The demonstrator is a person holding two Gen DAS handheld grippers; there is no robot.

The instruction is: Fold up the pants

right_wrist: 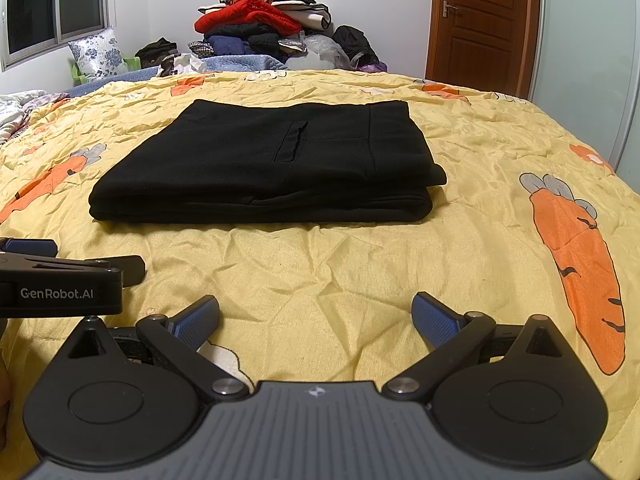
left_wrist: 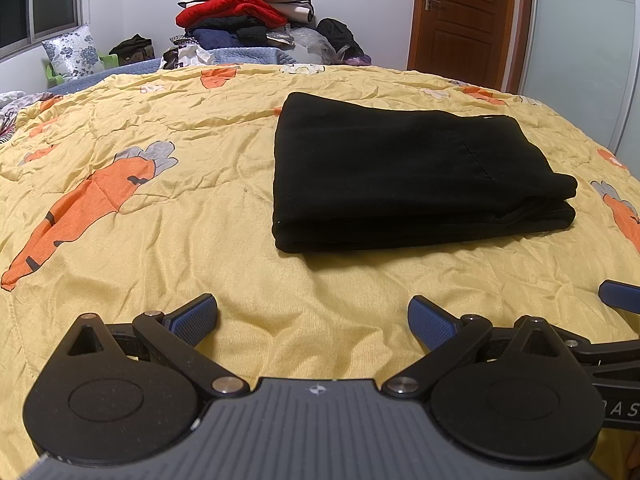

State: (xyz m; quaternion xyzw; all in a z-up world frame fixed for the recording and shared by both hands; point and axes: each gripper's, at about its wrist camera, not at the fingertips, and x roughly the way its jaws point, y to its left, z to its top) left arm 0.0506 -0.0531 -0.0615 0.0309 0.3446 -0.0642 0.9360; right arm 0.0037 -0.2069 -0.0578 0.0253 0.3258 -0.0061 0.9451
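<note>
The black pants (left_wrist: 408,172) lie folded into a thick rectangle on the yellow carrot-print quilt (left_wrist: 160,208); they also show in the right wrist view (right_wrist: 264,168), with a pocket slit on top. My left gripper (left_wrist: 313,320) is open and empty, held back from the near edge of the pants. My right gripper (right_wrist: 316,320) is open and empty, also short of the pants. The left gripper shows at the left edge of the right wrist view (right_wrist: 60,276). A blue fingertip of the right gripper shows at the right edge of the left wrist view (left_wrist: 620,296).
A tall pile of clothes (left_wrist: 244,16) with a red garment stands at the far end of the bed. A floral pillow (left_wrist: 72,54) leans by the window at the back left. A wooden door (left_wrist: 468,20) is at the back right.
</note>
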